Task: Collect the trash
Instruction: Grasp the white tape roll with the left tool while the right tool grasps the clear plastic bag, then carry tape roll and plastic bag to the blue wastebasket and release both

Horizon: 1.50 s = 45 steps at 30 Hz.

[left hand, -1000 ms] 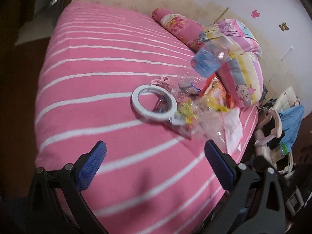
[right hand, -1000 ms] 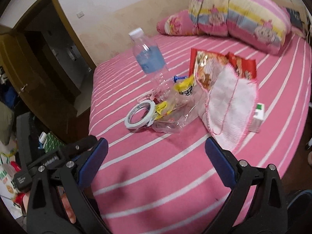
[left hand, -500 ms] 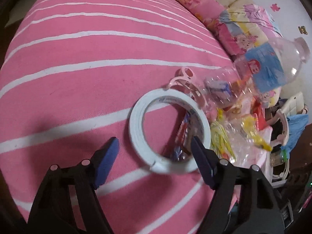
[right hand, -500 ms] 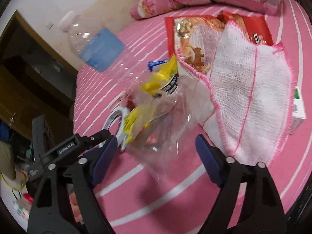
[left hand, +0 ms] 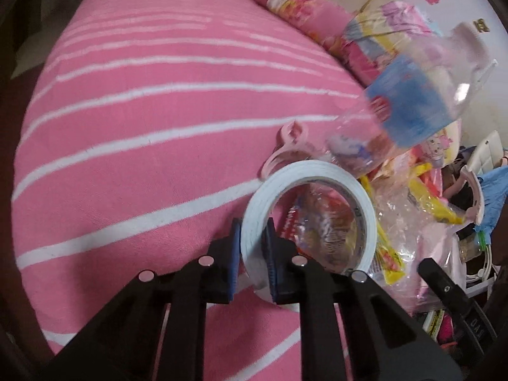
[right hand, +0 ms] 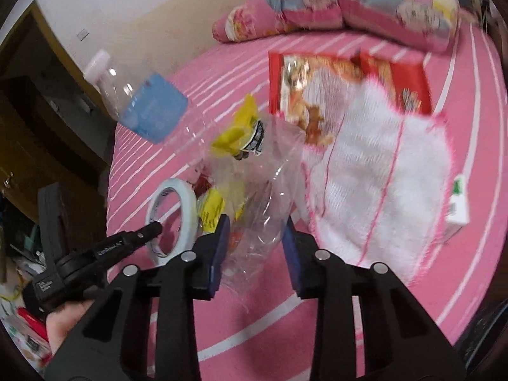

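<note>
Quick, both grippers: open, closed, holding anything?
Left gripper: closed on the tape roll, pinching its near wall.
Right gripper: closing around the clear plastic bag; a firm grip cannot be told.

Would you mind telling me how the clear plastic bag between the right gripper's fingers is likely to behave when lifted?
The clear plastic bag looks thin and crinkled, so it will probably flop and sag. The wrappers inside seem light, though they might spill out. The right gripper may slip on the glossy film.

A home bedroom: a bed (left hand: 133,133) in pink striped sheets, cartoon-print pillows (right hand: 365,3) against the wall, a wooden door (right hand: 28,133).
</note>
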Tool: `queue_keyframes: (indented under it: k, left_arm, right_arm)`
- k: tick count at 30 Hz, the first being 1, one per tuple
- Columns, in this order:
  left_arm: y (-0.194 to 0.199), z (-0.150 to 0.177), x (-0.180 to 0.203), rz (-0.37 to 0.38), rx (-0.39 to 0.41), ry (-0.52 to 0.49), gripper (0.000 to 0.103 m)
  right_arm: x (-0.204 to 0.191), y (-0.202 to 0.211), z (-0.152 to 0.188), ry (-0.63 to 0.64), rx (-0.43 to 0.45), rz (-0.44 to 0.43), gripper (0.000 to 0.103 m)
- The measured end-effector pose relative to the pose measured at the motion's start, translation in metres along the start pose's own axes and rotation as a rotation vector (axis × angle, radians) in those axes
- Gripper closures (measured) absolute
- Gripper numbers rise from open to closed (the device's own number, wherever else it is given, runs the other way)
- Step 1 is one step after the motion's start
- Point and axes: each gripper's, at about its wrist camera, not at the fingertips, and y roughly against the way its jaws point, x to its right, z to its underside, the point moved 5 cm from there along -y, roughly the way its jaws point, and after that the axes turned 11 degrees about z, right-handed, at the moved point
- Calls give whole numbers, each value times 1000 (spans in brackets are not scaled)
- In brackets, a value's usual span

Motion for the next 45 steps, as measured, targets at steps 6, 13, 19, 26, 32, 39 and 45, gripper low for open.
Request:
queue_keyframes:
  k: [6,13,19,26,32,39,45]
  left_arm:
    - [22,8,3,21,16,-11,89]
    - [38,22,-2,20,4,-9,89]
    - [42,42,-17,1,-46,22,89]
    - [58,56,-13,-3,-23,2,89]
    - [84,61,3,1,37,-18,89]
    - [114,67,45,45,79,-50,89]
    - [134,81,109,89,94,-124,89]
  right_arm:
    - [-5,32,-2,93,65,89,77]
    - [-9,36,-2,110,68,121,83]
    - [-12,49,0,104,89,143,83]
    - [-16,72,5,104,116,125,83]
    - [-9,96,3,84,140,104,83]
    - [1,135,5,55,174,43,83]
    - [22,185,15,25,220,6,83]
